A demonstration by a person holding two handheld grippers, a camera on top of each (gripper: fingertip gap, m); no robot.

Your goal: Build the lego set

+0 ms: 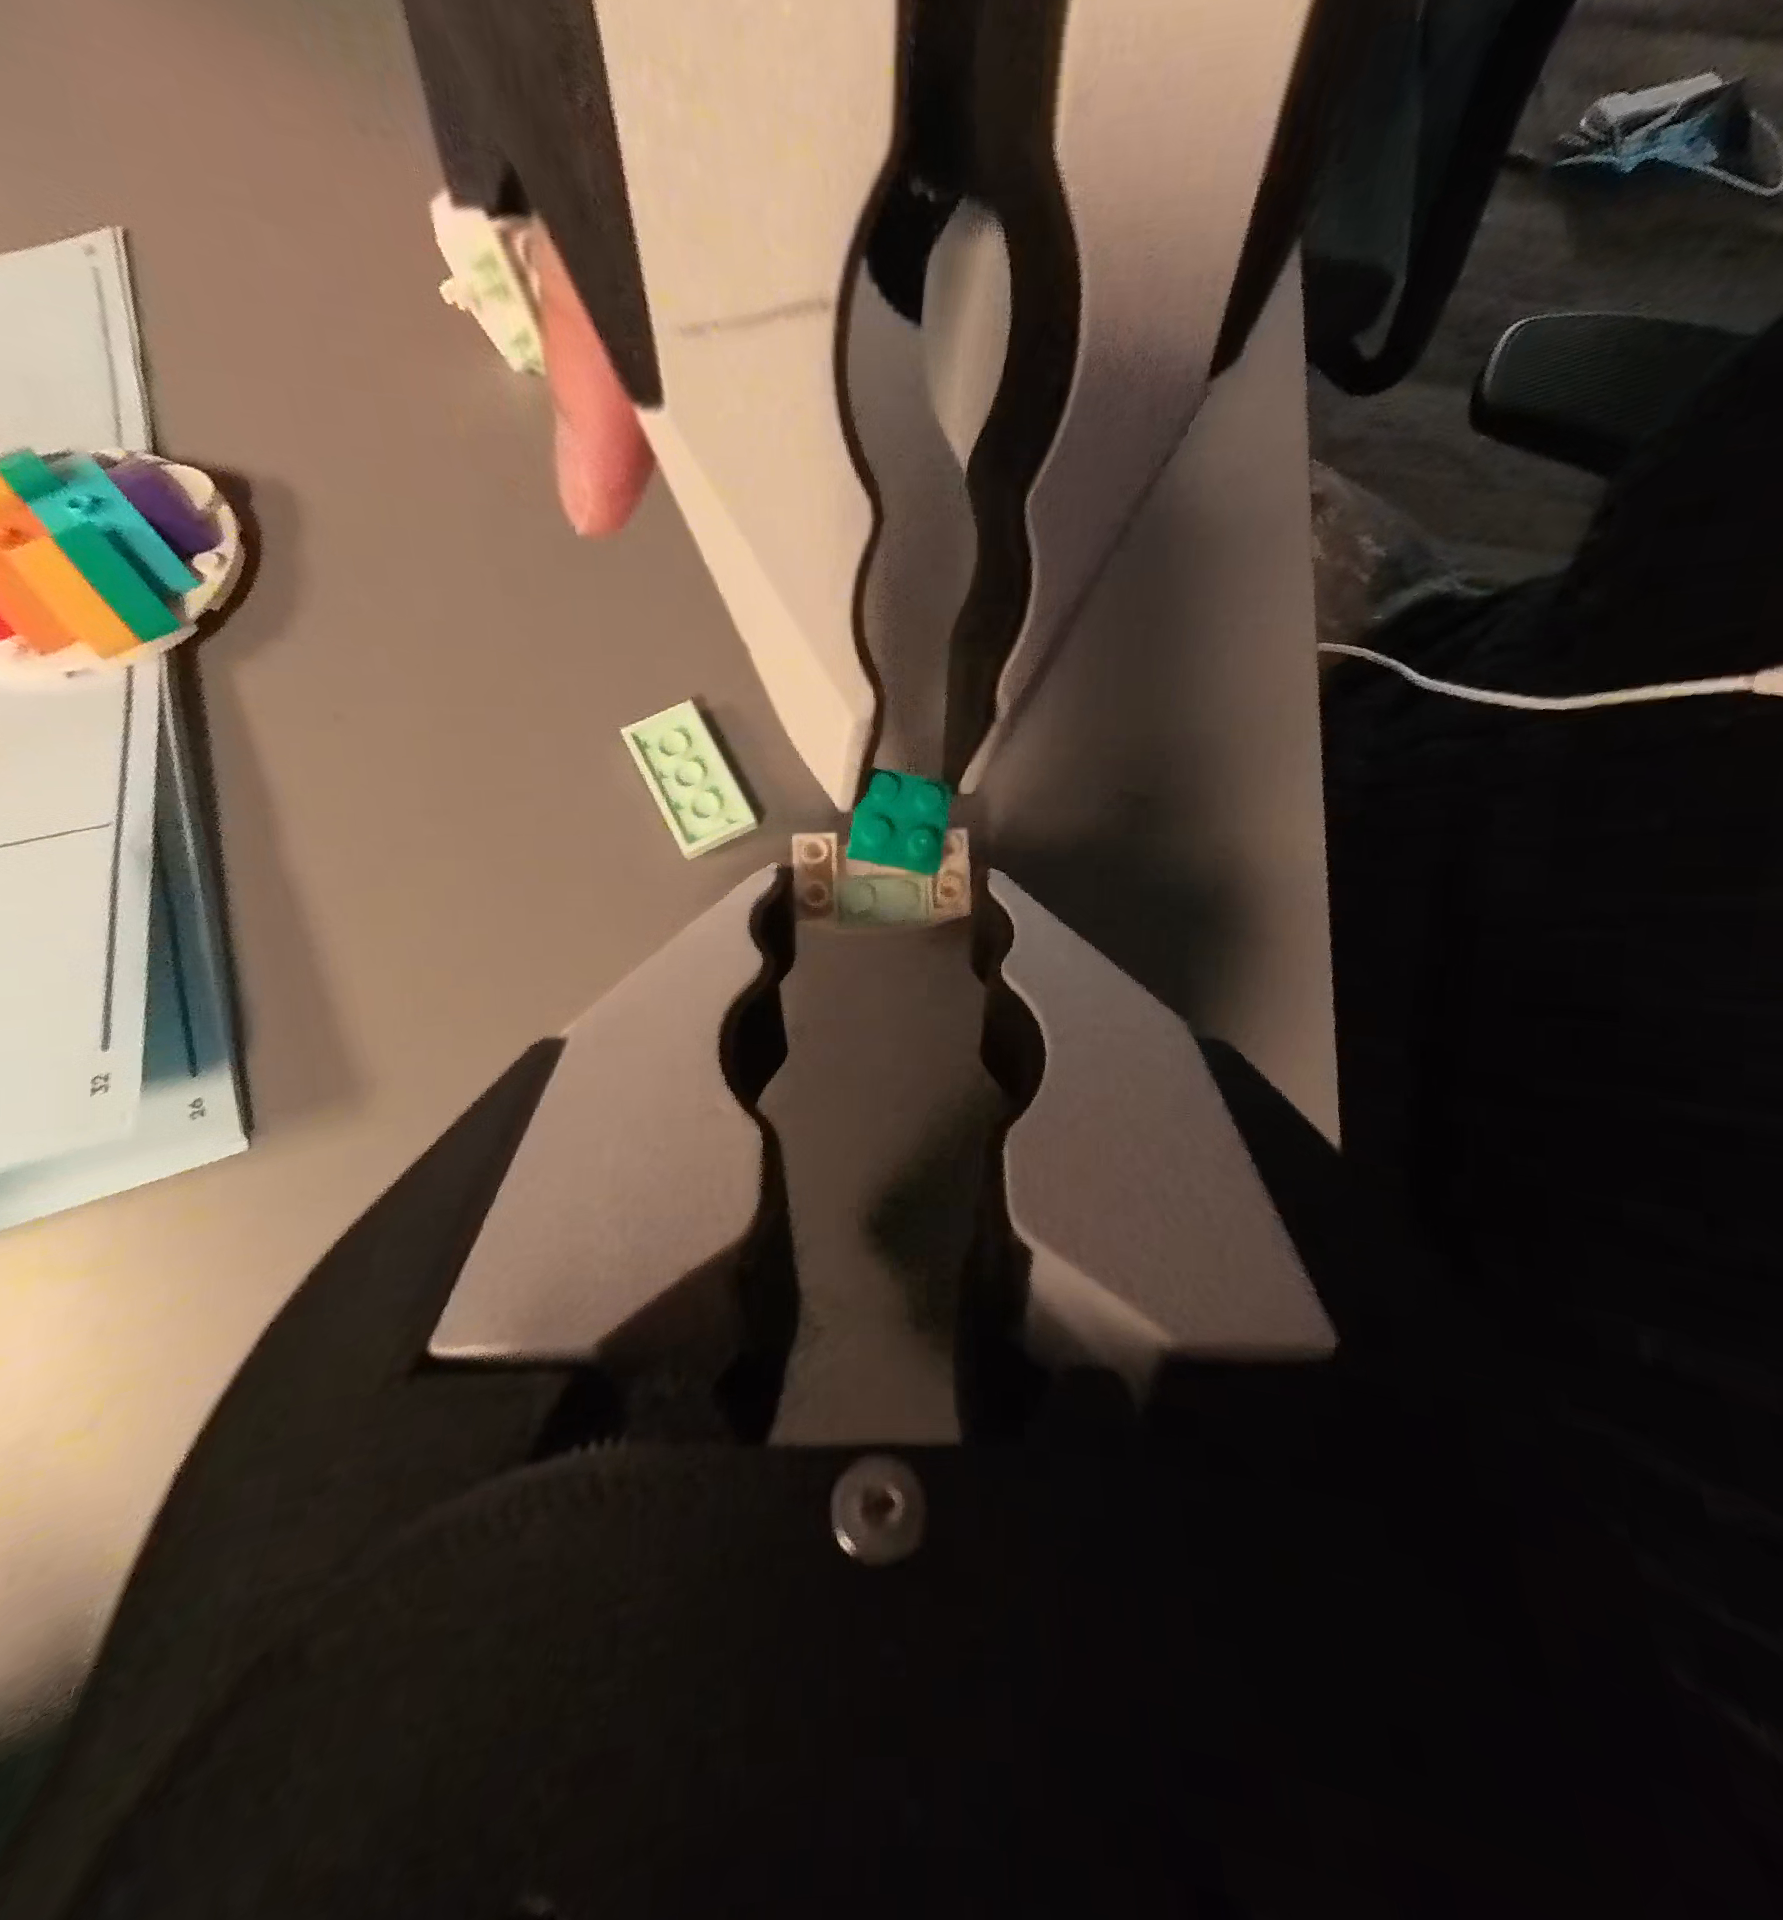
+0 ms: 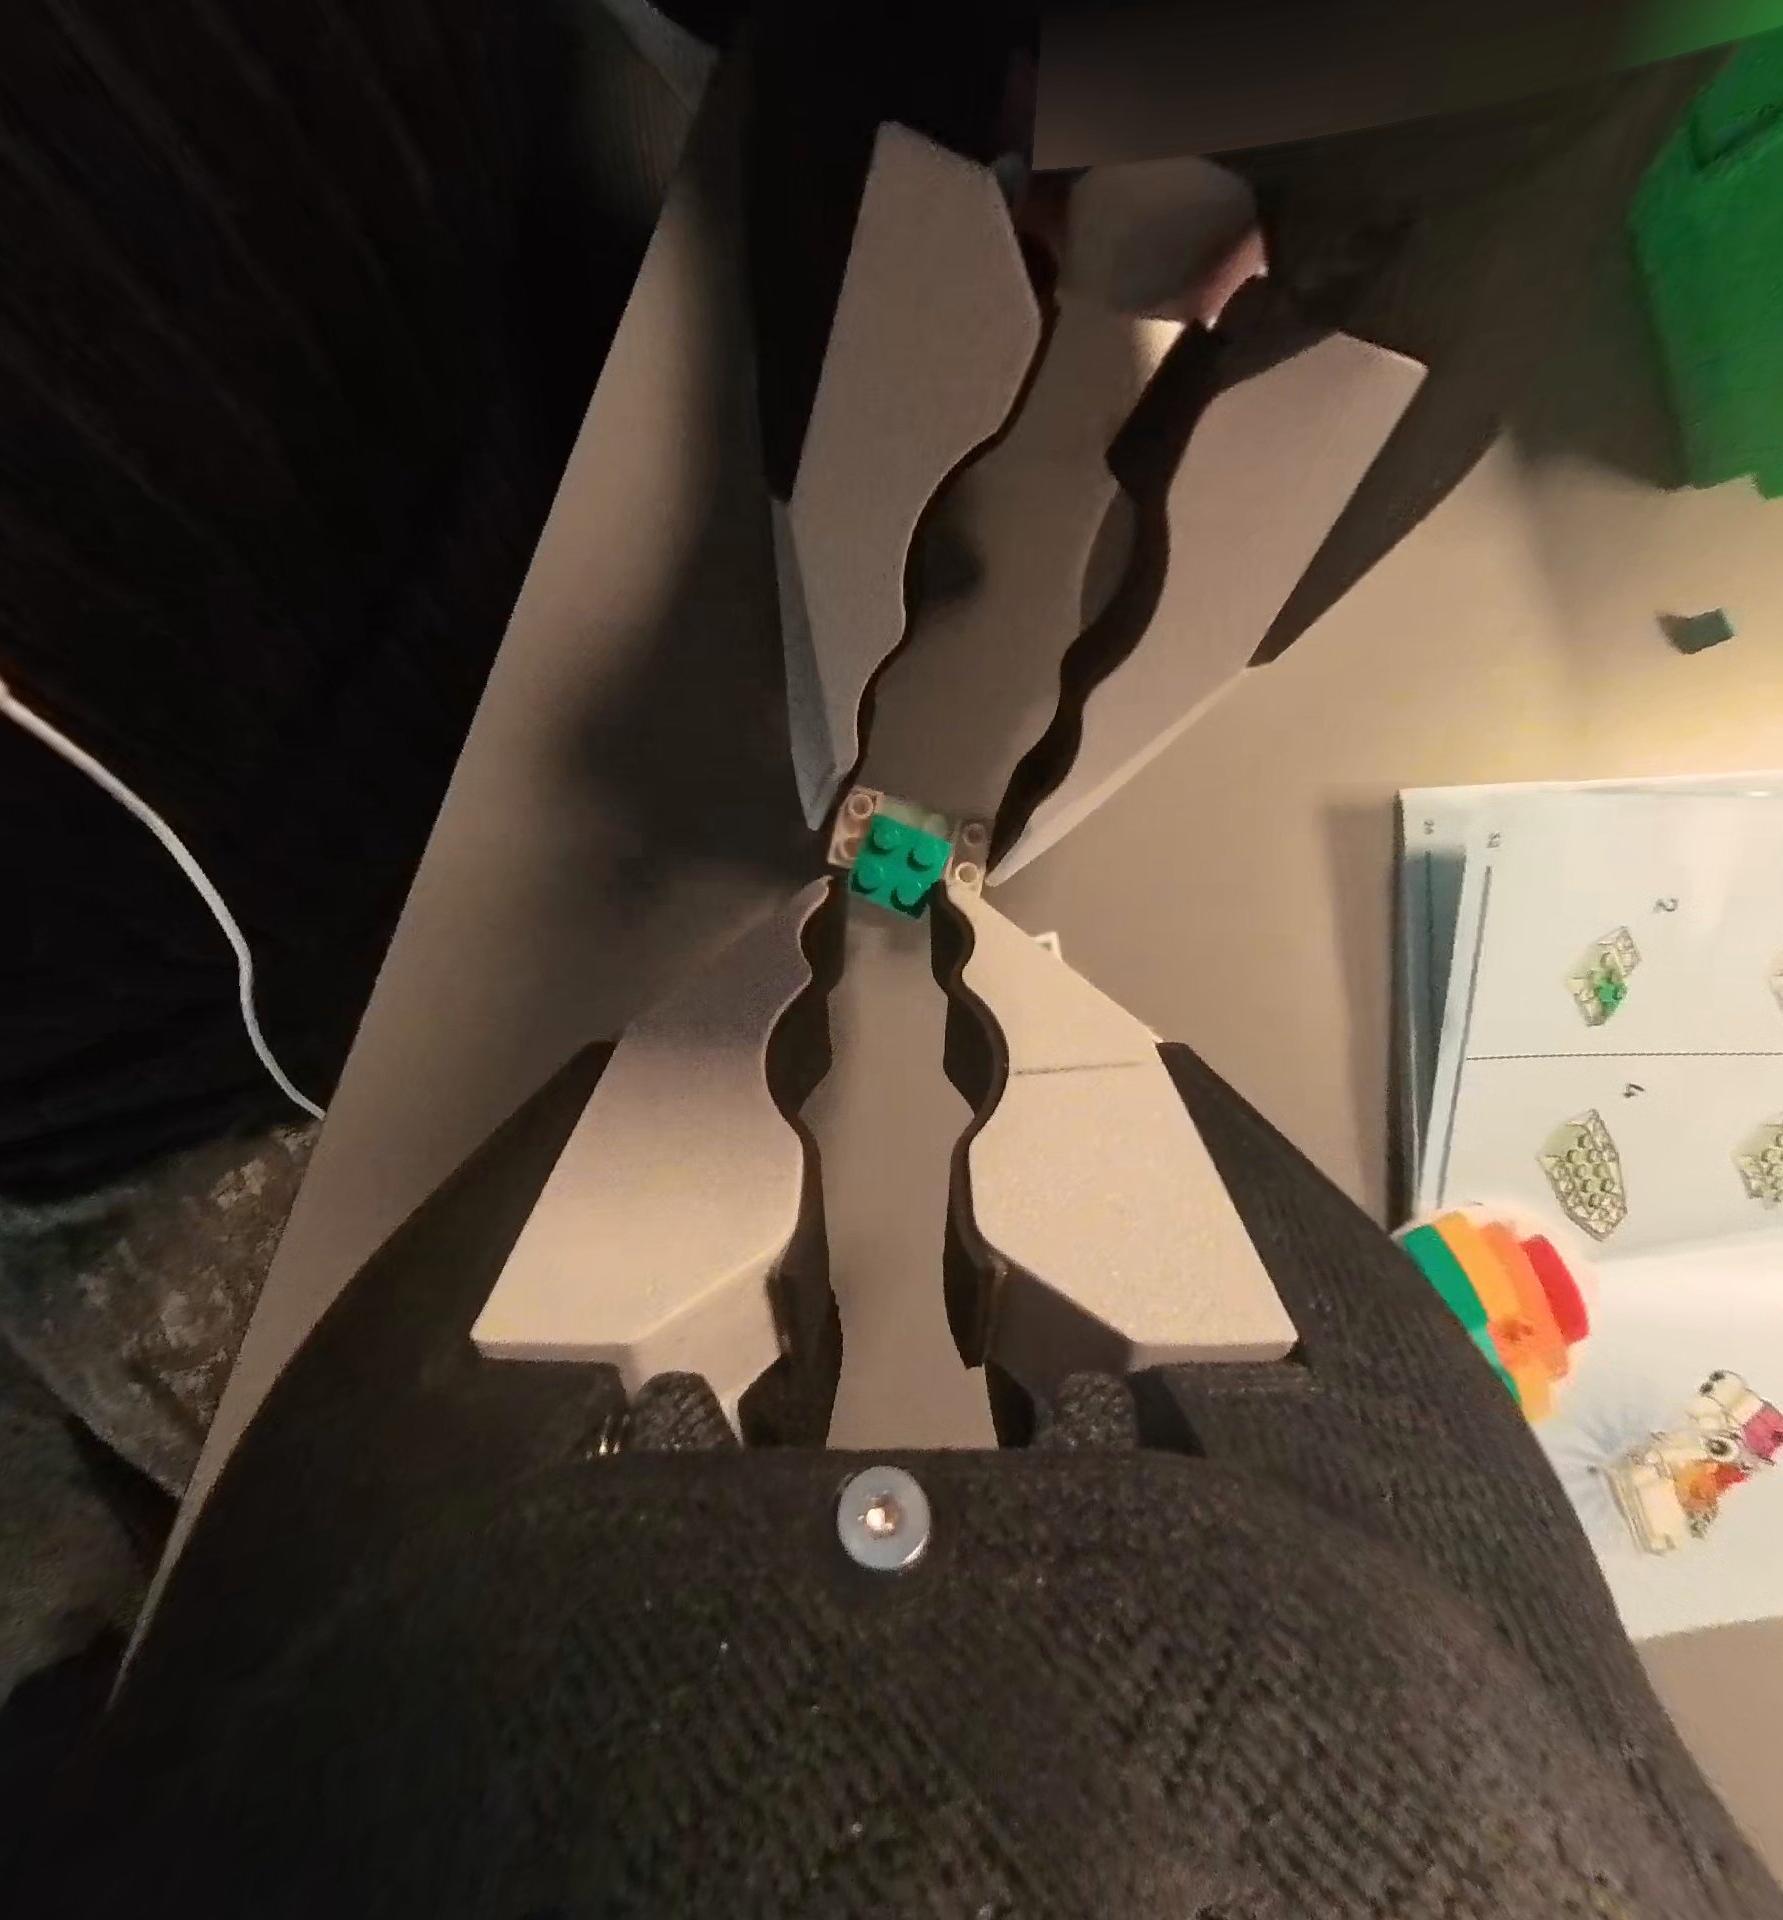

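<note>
My left gripper point(image 1: 882, 891) is shut on a small white plate assembly point(image 1: 814, 878) with a pale green piece point(image 1: 882, 902) at its middle, held just above the table. My right gripper point(image 1: 913, 795) comes in from the opposite side, shut on a green 2x2 brick point(image 1: 902, 828). The brick lies over the middle of the assembly, slightly tilted; I cannot tell whether it is pressed on. In the right wrist view my right gripper point(image 2: 892, 902) holds the green brick point(image 2: 897, 871) against the white assembly point(image 2: 861, 808), which the left gripper point(image 2: 908, 831) pinches from above.
A pale green 2x4 plate point(image 1: 689, 792) lies loose on the table just left of the grippers. An open instruction booklet point(image 1: 35, 883) carries a rainbow build point(image 1: 66, 561), also in the right wrist view point(image 2: 1489, 1320). The table edge and a white cable point(image 1: 1593, 694) are on the right. The tips of both grippers are at nearly the same place.
</note>
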